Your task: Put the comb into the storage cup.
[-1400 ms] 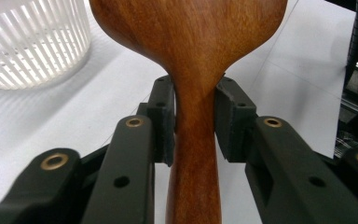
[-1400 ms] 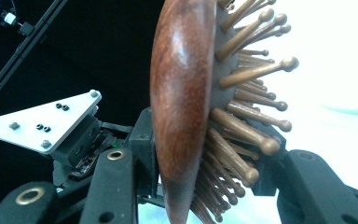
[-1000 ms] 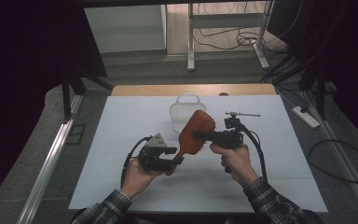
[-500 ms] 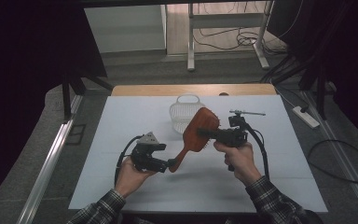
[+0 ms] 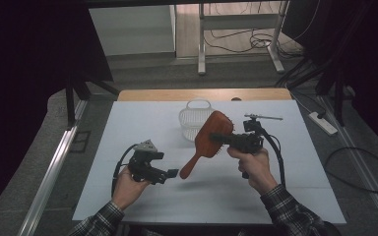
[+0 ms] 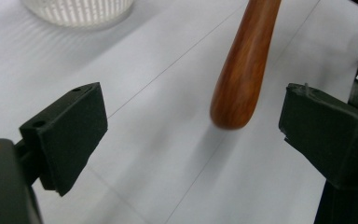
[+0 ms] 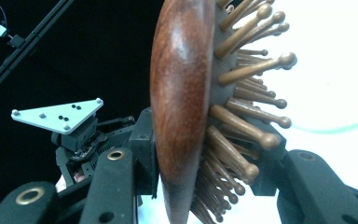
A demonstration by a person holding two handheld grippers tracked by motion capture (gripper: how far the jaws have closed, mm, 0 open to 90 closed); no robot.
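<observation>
So our right tool [image 5: 221, 138] is clamped on the head of the hairbrush [image 5: 210, 137], 1 jaw pressing the smooth wooden back and the other jammed in among the bristles [image 7: 242, 116], which you can see really well in the right gripper view. The brush is up in the air over the surface [image 5: 142, 123], tilted, head up top and handle [image 5: 189, 164] pointing down toward our left side.

Our left tool [image 5: 173, 173] has just been opening and now its 2 jaws stand wide apart with nothing pinched. In the left gripper view the rounded end of the handle [image 6: 240, 88] hangs between and a bit beyond the pads, touching neither. From the high view the handle tip sits just beside the left tool, a small gap between them.

Behind the brush there's a white basket [image 5: 195, 116] sitting on the surface, near the far edge. The white surface covers a wooden table [image 5: 167, 94], whose far strip peeks out at the back.
</observation>
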